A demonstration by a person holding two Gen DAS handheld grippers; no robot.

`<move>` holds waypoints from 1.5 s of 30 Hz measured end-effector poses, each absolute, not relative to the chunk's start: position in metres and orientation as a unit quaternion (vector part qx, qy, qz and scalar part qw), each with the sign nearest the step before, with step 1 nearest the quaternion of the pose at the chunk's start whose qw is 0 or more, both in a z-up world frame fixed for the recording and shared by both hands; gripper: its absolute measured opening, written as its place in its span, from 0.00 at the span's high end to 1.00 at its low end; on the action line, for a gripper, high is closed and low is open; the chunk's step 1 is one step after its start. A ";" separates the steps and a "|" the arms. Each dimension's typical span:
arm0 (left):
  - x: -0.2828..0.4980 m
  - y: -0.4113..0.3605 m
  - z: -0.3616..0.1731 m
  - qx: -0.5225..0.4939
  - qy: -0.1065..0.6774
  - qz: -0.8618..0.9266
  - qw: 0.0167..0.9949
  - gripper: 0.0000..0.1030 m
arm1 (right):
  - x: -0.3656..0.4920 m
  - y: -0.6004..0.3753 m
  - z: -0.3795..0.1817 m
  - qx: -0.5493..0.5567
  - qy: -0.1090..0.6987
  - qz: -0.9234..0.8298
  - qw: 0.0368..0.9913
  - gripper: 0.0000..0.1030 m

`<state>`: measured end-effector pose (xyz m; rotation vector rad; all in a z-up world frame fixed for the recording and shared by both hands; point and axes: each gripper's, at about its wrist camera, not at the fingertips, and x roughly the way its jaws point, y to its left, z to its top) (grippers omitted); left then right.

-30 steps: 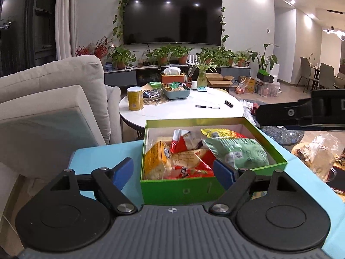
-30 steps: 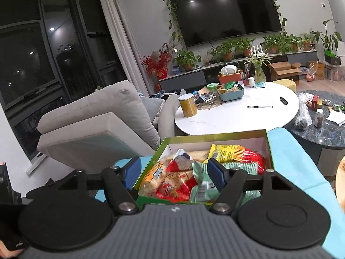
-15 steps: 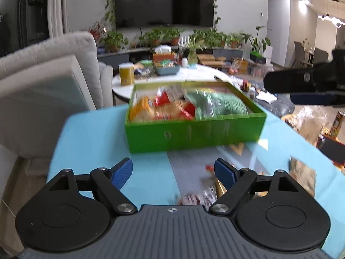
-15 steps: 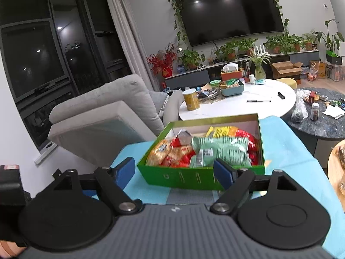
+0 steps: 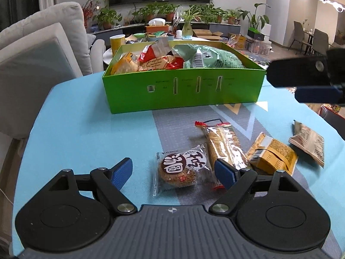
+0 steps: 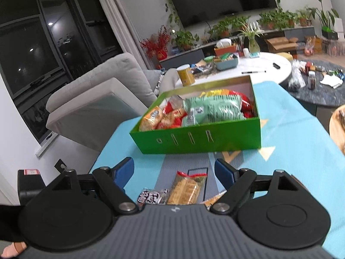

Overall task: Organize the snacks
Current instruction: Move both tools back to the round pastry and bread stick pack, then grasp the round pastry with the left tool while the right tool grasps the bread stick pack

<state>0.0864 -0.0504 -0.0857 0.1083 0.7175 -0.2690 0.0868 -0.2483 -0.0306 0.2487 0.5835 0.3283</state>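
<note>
The left claw (image 5: 172, 170) gapes empty over the round pastry packet (image 5: 183, 167), probably its next pick. At twelve o'clock, the green box (image 5: 183, 90) on the tabletop (image 5: 82, 133) awaits loose snacks. The right claw (image 6: 174, 170) is likewise open, empty; only its view shows the window (image 6: 32, 43).

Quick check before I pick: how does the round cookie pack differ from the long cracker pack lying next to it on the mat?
The round cookie pack is short, holding one brown disc under a white label with dark characters; the long cracker pack is a slim clear sleeve with red crimped ends. The round cookie pack lies between the left hand-held gripper fingers; the long cracker pack runs past the right-hand finger toward the green box. Both lie flat on the mat, outside the box.
</note>
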 end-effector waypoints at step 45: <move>0.092 0.013 -0.096 -0.012 0.340 -0.091 0.936 0.35 | 0.118 -0.187 -0.086 0.009 0.382 0.091 0.920 0.42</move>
